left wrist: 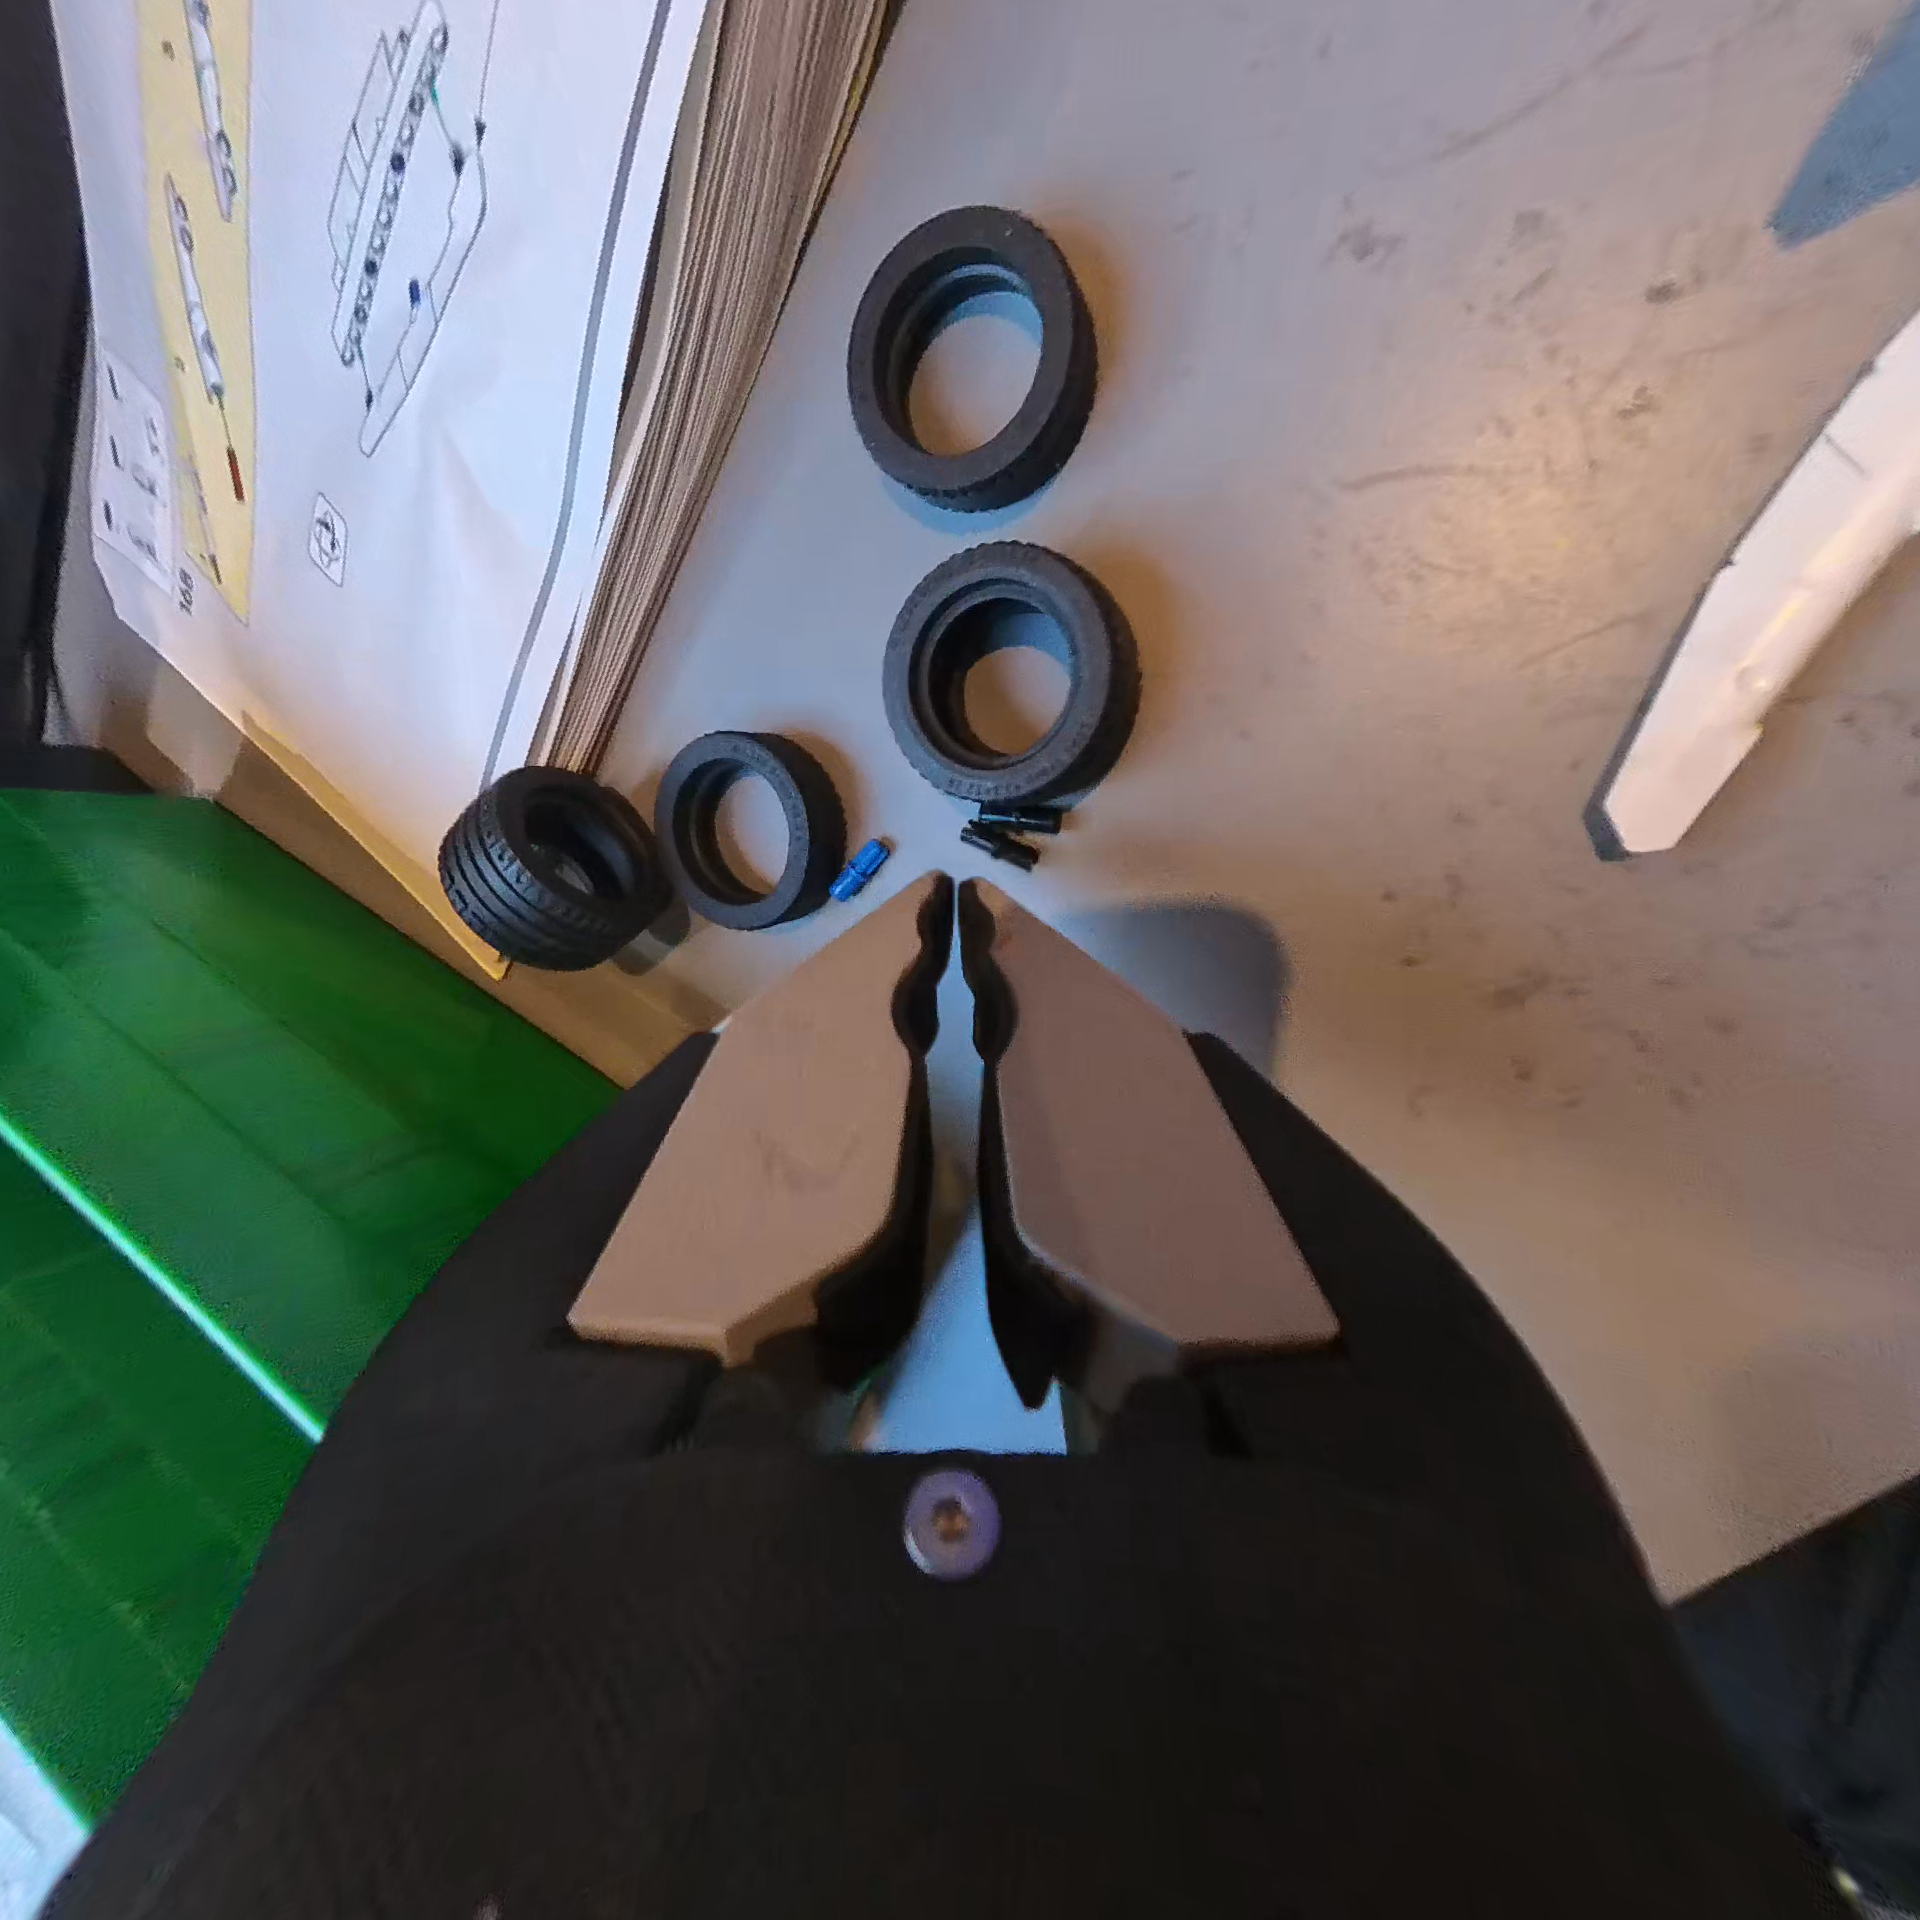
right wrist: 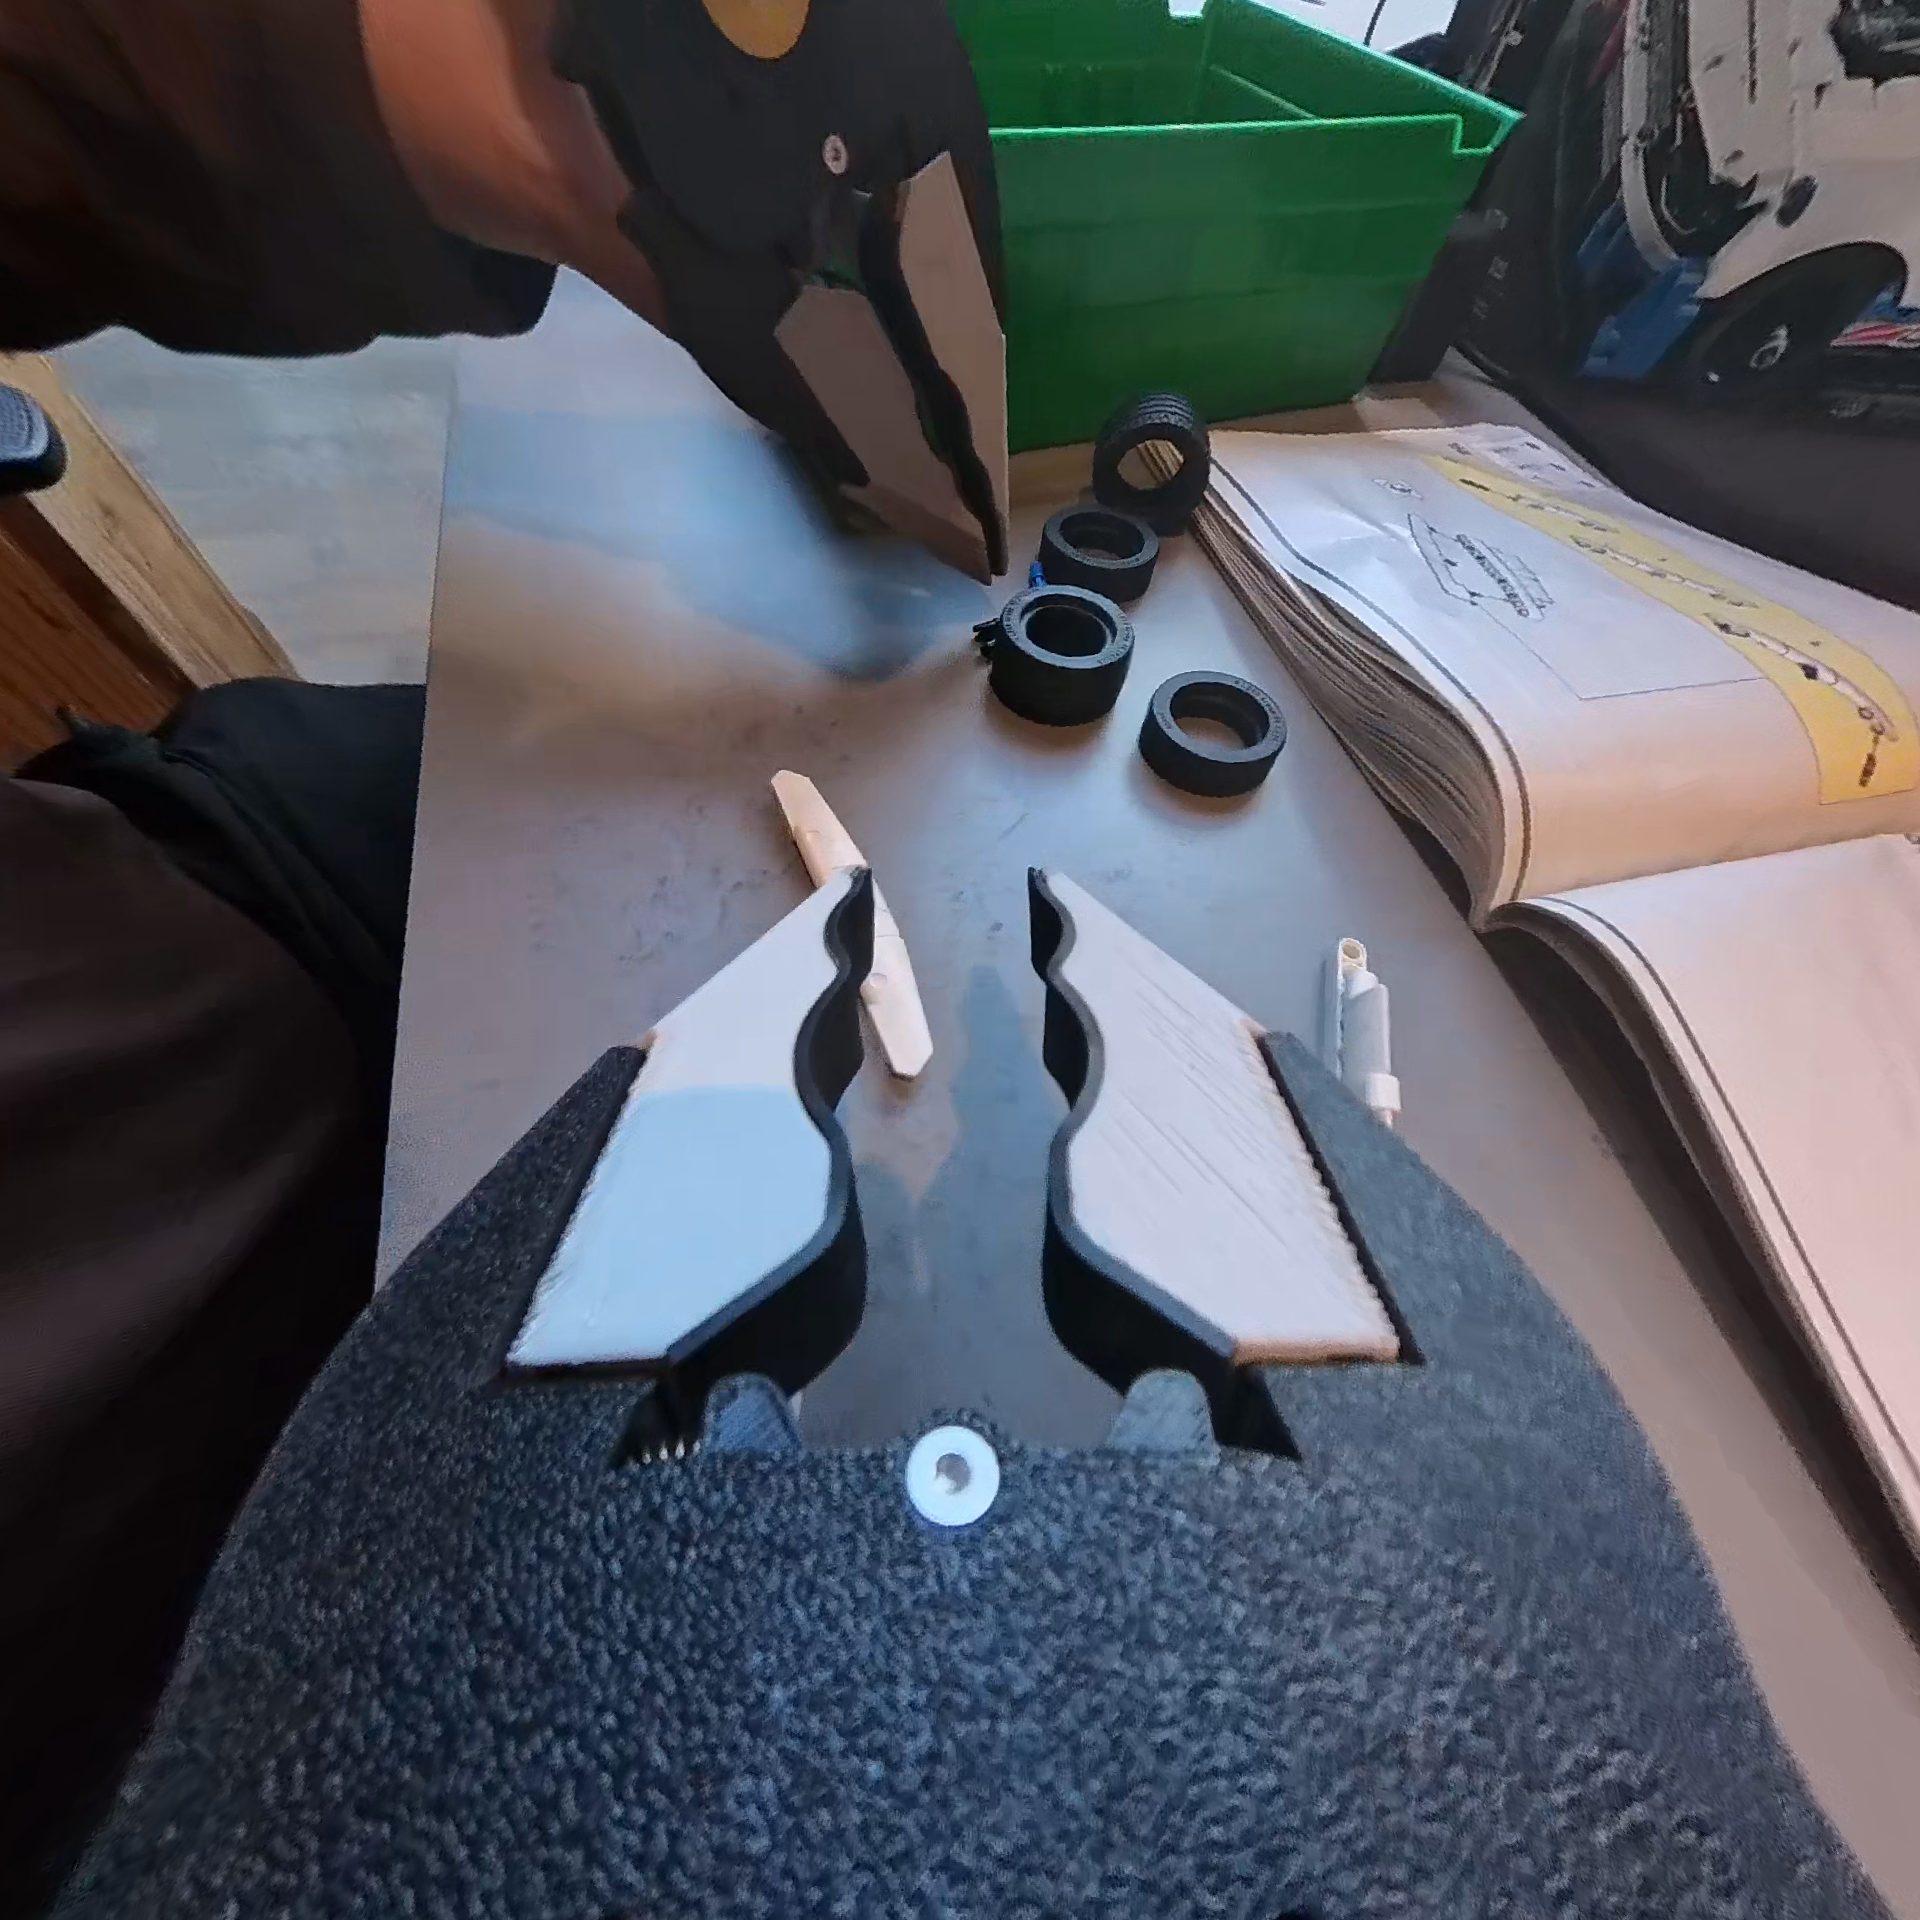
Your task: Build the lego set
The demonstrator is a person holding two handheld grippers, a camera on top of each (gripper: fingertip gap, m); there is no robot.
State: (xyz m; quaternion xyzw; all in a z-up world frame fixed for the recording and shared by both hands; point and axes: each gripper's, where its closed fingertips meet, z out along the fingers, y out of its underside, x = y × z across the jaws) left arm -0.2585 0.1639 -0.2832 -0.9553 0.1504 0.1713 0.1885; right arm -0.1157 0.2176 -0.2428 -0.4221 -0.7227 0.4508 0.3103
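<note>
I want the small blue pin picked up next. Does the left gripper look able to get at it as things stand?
Probably yes. The left gripper hangs just beside the blue pin with bare table between them. Its jaws are shut, so they must open first, and the nearby tire crowds one side.

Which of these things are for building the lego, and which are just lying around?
For the build:
- four black tyres
- blue peg
- black pegs
- white curved piece
- white rod piece
- instruction book
- left tongs, shut
- right tongs, open

Just lying about:
- green bin
- finished model car
</note>
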